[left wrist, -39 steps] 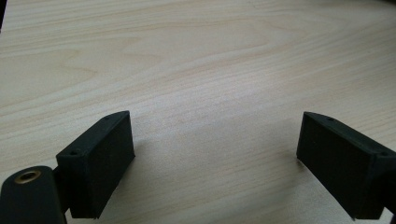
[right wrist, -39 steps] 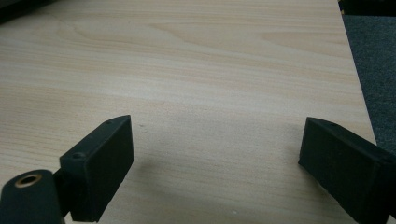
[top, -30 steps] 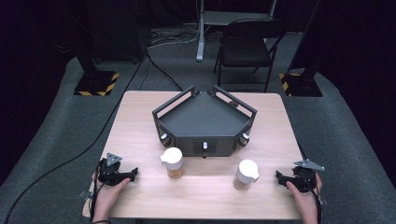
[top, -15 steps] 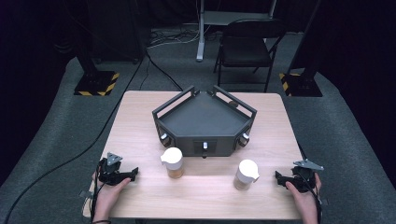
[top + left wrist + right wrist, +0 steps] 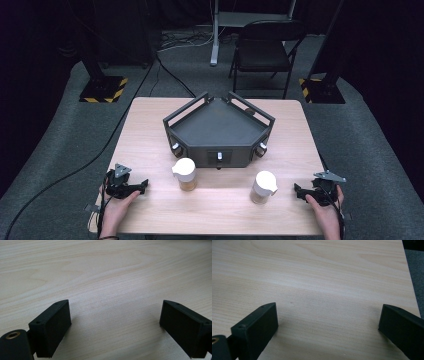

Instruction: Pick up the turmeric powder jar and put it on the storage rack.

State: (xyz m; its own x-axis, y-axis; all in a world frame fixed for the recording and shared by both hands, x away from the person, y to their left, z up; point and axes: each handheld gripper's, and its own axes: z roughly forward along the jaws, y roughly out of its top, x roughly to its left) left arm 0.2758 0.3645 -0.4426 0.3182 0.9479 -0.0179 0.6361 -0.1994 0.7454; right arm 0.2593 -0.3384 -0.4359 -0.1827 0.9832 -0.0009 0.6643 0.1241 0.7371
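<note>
1 wooden table (image 5: 150, 130), light grain, on grey carpet. On it, centre-back: 1 dark angular tray (image 5: 220, 125) w/ raised rails & small knobs on its front faces. 2 small jars w/ white lids stand in front of the tray: left jar (image 5: 184, 174) just beside the tray's front-left corner, right jar (image 5: 263, 186) nearer the table's front edge, apart from the tray. Both upright, brownish contents.

2 hand-held grippers, 1 per hand, both low at the table's front edge: left hand-held gripper (image 5: 141, 186) at front-left, near the left jar but apart; right hand-held gripper (image 5: 298, 190) at front-right, near the right jar, not touching.

Beyond the table, high view has 1 black chair (image 5: 262, 50) & 2 stand bases w/ yellow-black stripes.

Gripper views give what the high view can't: jaw gap. Left hand-held gripper (image 5: 115, 322): jaws wide apart, bare wood between, holding nothing. Right hand-held gripper (image 5: 328, 325): same, wide apart, empty; table edge & carpet at its right.
</note>
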